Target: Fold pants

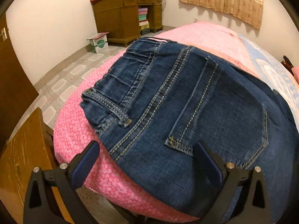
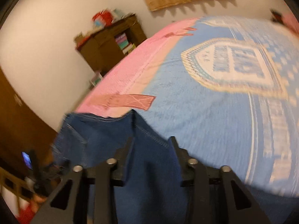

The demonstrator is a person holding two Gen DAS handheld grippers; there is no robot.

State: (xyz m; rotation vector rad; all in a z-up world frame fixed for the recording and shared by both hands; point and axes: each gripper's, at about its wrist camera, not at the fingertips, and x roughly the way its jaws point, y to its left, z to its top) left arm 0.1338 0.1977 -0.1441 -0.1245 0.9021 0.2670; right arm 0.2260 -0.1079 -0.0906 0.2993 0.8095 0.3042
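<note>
**Jeans lying on the bed, one hand-held gripper spread, the other clamping denim**

The pants (image 1: 186,97), dark blue jeans with pale stitching, are lying on the bed (image 1: 78,130), which serves as the landmark here. Their waistband end is resting on the pink flowered cover near the bed's rounded corner, with a back pocket and a belt loop facing up. The rest of the denim is running back along the bed toward its blue patterned blanket (image 2: 214,121).

The left hand-held gripper (image 1: 147,155) is hovering just above the pants at the bed's near edge, its jaws standing wide apart. One blue-padded finger is sitting over the pink cover beside the denim, the other over the pocket corner; nothing is being squeezed between them.

The right hand-held gripper (image 2: 151,141) is working farther along the bed, beside the blue blanket. Its jaws are standing narrow and a fold of the pants (image 2: 145,168) is passing up between the fingers, which are pinching it. That view is blurring with motion.

Beyond the bed a brown wooden cabinet (image 1: 119,16) is standing against the wall, and a curtain (image 1: 222,0) is hanging above the bed's far side.
</note>
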